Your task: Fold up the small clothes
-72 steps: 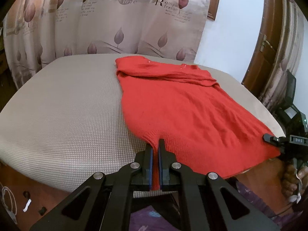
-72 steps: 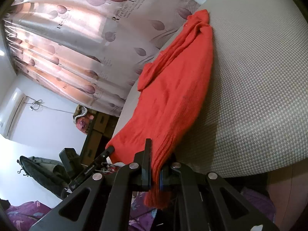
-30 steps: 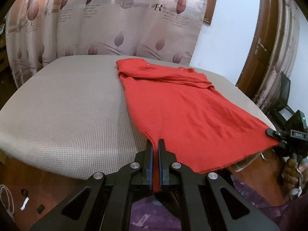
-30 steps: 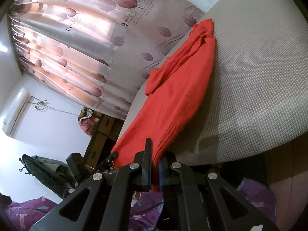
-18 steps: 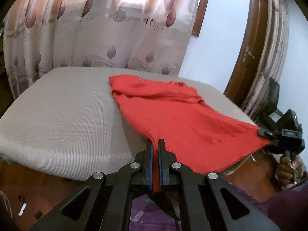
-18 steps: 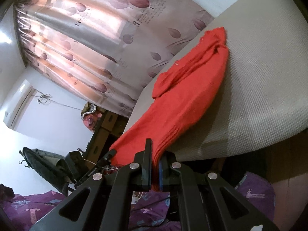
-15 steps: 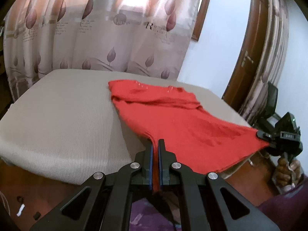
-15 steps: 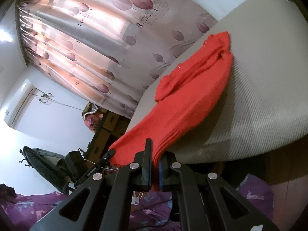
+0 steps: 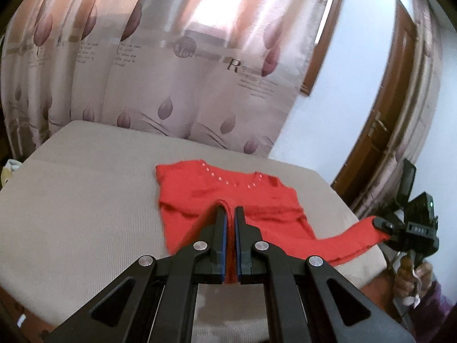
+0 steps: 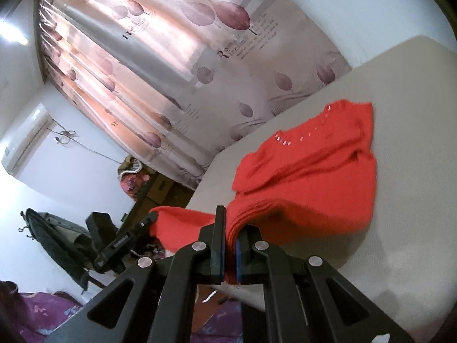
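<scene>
A small red knitted sweater (image 9: 228,197) with pale beads at the neck lies partly on a beige padded table (image 9: 80,200). Its hem is lifted off the surface. My left gripper (image 9: 230,214) is shut on one hem corner, red cloth pinched between its blue pads. My right gripper (image 10: 232,228) is shut on the other hem corner, where the knit bunches in folds. In the left wrist view the right gripper (image 9: 382,224) shows at the right edge with the hem stretched to it. In the right wrist view the left gripper (image 10: 152,217) shows at the left, and the sweater (image 10: 314,165) rests on the table beyond.
A leaf-patterned curtain (image 9: 177,65) hangs behind the table. A wooden door (image 9: 377,131) stands at the right. In the right wrist view an air conditioner (image 10: 25,140) sits on the wall, a dark coat (image 10: 51,234) hangs at the left, and purple cloth (image 10: 34,314) lies below.
Both grippers rose and carried the hem up and forward toward the neckline. The sweater's lower half has left the table and now arches over the upper half.
</scene>
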{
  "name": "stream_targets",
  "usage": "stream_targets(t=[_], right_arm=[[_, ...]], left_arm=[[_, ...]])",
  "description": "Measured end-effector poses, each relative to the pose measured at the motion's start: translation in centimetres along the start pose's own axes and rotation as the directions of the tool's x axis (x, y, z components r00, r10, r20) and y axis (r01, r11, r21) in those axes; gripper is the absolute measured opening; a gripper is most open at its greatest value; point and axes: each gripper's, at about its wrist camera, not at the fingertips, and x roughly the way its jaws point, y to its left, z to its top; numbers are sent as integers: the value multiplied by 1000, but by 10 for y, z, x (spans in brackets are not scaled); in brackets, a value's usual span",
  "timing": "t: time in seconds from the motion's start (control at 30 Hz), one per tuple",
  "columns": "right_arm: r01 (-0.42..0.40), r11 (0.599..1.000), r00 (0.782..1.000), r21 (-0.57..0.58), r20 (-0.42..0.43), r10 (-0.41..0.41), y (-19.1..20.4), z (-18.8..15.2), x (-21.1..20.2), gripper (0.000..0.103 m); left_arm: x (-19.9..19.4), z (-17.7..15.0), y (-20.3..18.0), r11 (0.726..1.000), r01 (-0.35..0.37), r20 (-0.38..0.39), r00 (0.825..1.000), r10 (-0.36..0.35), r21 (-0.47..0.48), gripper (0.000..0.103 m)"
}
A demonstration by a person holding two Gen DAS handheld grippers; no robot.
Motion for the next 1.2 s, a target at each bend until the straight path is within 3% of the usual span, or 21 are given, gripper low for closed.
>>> stream_targets(t=[0.2, 0.67, 1.2], right_arm=[[18, 999, 1000, 39, -22, -17, -35, 52, 38, 7], [92, 981, 994, 169, -76, -80, -129, 115, 119, 7], [99, 952, 995, 288, -60, -85, -188, 139, 162, 7]], left_arm=[[66, 26, 19, 998, -34, -53, 998, 31, -54, 4], [197, 51, 70, 978, -142, -167, 979, 116, -154, 4], [268, 67, 84, 972, -212, -198, 962, 190, -100, 5]])
